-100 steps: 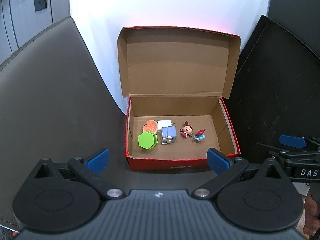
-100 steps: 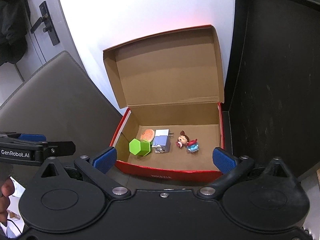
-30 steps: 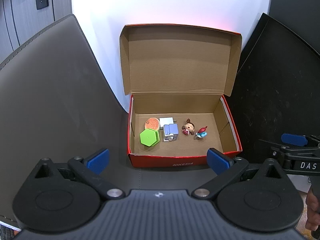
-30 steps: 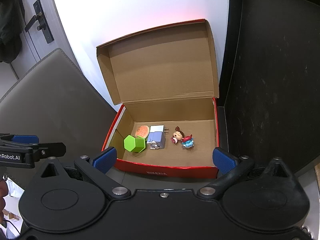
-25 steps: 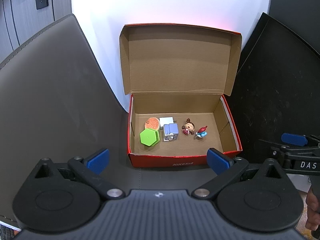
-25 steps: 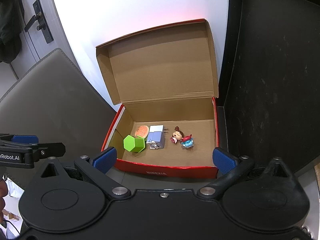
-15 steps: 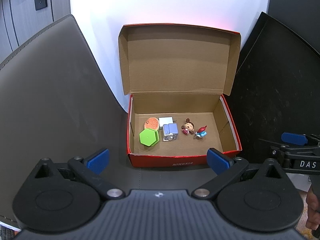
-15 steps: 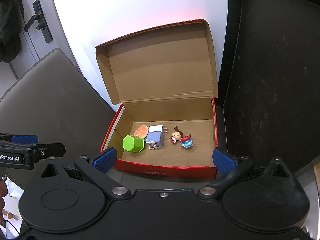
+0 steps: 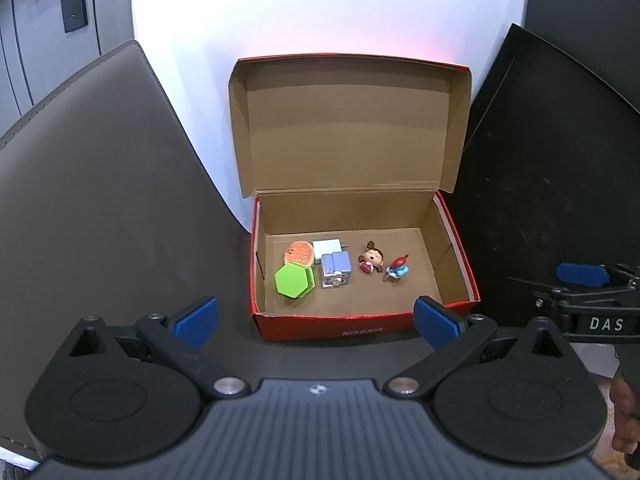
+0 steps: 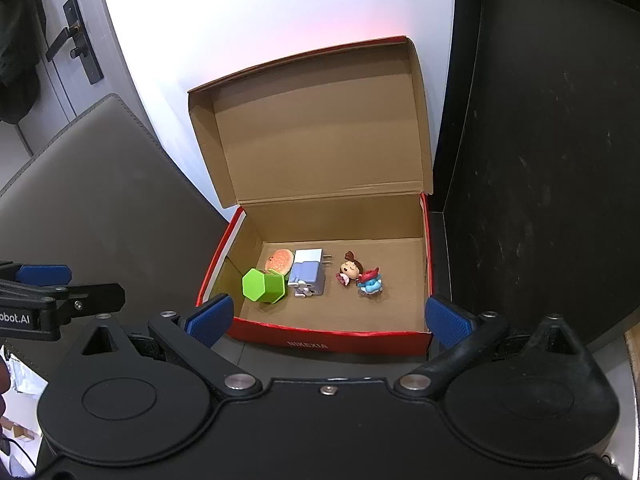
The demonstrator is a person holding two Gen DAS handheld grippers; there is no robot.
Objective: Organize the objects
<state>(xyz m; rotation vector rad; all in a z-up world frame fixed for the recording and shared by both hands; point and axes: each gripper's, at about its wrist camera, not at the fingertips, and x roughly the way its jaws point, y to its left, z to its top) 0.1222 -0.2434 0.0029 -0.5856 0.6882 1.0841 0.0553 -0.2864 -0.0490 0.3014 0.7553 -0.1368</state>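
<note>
A red cardboard box [image 9: 360,330] [image 10: 320,342] stands open, its lid upright at the back. On its floor lie a green hexagonal case [image 9: 293,280] [image 10: 264,285], an orange burger toy [image 9: 298,253] [image 10: 280,260], a white charger [image 9: 327,247] [image 10: 308,256], a blue-grey block toy [image 9: 336,269] [image 10: 306,278], a brown-haired doll [image 9: 371,261] [image 10: 350,272] and a red-and-blue figure [image 9: 397,269] [image 10: 370,282]. My left gripper [image 9: 316,318] is open just in front of the box, holding nothing. My right gripper [image 10: 326,318] is also open and empty before the box front.
A grey chair back [image 9: 100,200] [image 10: 100,208] rises left of the box and a black panel [image 9: 552,184] [image 10: 540,160] right of it. A white wall is behind. A door handle [image 10: 72,46] shows far left.
Both views have drawn back slightly from the box over the last seconds. The objects inside have not moved, and both grippers stay open.
</note>
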